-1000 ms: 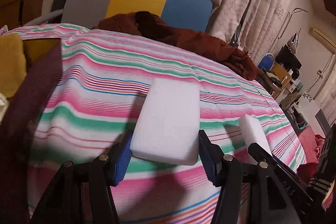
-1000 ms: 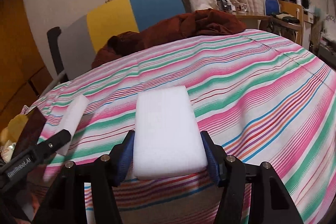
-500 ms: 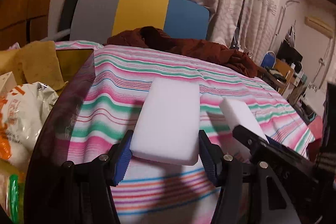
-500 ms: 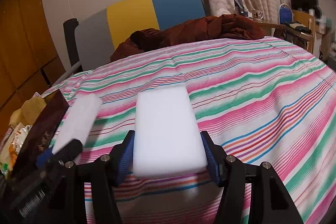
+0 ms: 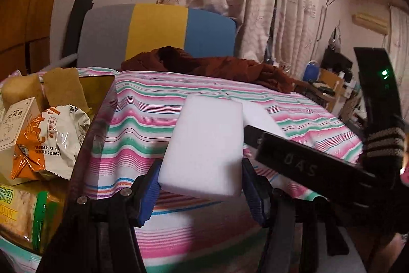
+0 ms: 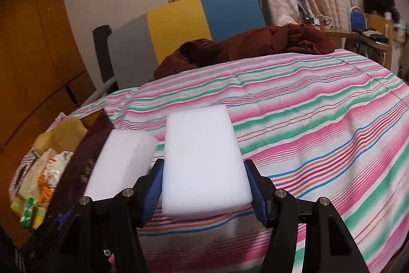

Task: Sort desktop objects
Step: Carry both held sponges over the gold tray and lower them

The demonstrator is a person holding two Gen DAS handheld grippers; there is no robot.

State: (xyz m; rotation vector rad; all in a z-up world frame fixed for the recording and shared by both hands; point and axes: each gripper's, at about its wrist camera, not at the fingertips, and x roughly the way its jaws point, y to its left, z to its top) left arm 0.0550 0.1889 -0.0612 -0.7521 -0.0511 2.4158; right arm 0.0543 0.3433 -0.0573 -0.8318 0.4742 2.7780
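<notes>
Left wrist view: left gripper (image 5: 202,186) clamps white sponge block (image 5: 204,147) between blue pads, held above striped tablecloth (image 5: 153,104). Second white block (image 5: 260,117) just right, behind right gripper body. Snack bag (image 5: 51,134) in dark box on left.

Right wrist view: right gripper (image 6: 204,191) clamps second white block (image 6: 204,163); other block (image 6: 122,163) just beside, on left.
</notes>
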